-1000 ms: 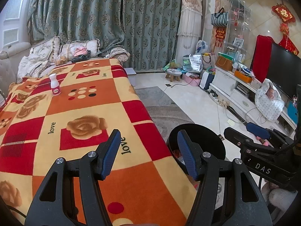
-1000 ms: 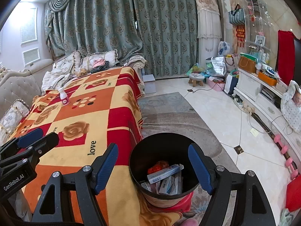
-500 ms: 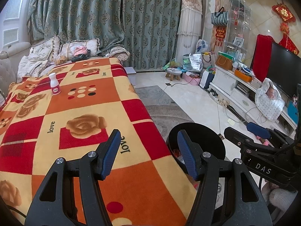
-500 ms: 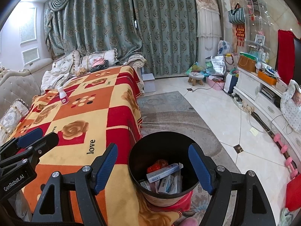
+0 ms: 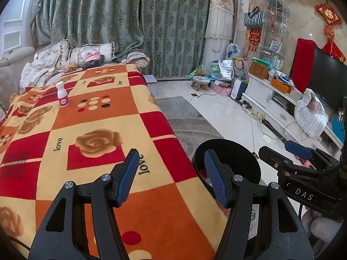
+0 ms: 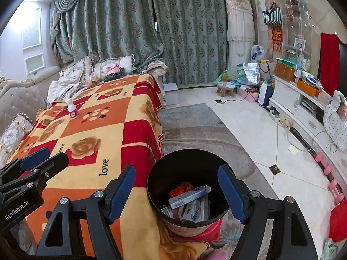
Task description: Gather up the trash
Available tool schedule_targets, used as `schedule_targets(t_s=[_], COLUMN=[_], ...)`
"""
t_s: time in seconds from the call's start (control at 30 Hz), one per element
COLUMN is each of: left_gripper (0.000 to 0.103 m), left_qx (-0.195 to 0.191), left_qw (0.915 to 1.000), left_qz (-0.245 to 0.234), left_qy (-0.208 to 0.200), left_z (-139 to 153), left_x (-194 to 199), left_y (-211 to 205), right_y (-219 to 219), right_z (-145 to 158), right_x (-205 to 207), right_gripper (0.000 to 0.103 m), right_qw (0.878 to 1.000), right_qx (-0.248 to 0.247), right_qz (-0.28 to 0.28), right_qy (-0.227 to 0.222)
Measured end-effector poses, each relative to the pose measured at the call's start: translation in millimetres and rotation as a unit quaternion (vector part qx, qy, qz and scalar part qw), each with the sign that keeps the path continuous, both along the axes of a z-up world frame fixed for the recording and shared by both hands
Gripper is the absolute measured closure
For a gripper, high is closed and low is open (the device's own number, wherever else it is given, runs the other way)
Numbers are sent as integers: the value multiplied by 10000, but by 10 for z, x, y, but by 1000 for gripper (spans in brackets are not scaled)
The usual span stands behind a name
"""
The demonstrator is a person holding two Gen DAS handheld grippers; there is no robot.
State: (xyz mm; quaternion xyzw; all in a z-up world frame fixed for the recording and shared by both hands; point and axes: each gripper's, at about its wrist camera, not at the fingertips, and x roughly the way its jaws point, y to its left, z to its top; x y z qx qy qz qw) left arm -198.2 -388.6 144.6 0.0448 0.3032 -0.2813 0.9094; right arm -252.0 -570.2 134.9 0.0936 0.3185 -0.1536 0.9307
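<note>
Both tools empty, jaws standing wide apart. Left tool (image 5: 171, 173) hovering over the near edge of the blanket-covered worktop (image 5: 91, 130), right tool (image 6: 176, 190) poised directly above the black bin (image 6: 188, 186), which sits on the floor just beside the worktop's near right corner, probably so that a collected item can be dropped straight in. Inside the bin, several flat boxes (image 6: 190, 197) and a crumpled red wrapper (image 6: 181, 189), so collecting apparently well along. Only loose item visible on the worktop: a small white bottle (image 5: 62, 97) with a pink label, upright, far away toward the left, well apart from both tools and near the cushions (image 5: 91, 53) at the far end. Likely the remaining piece of trash, though contents impossible to tell. Left tool aimed roughly along the worktop toward it, jaws already parted for the grasp; a long forward reach needed, with a light upright bottle on soft fabric liable to tip if nudged.
</note>
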Motion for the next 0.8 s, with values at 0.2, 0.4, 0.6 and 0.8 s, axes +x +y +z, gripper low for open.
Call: schedule_targets(t_s=[0.2,0.4,0.6,0.8], left_gripper=[41,41,41,41], left_qx=[0,20,23,47], left_qw=[10000,10000,10000,9999], left_qz=[-3,-9,-34,-88], left_qy=[9,36,39,46], left_z=[1,-22,-28,-24], left_x=[0,-12,-19,-8], left_y=[-2,-35,-57,-117], right_y=[-20,-21,-30,-60], right_z=[-23,-35,-57,-83], right_x=[11,16,12,-6], right_gripper=[27,27,27,26], right_qw=[10000,10000,10000,9999], right_qx=[17,16,29,40], right_qz=[-22,-31,-52,-88], right_qy=[23,41,56,69])
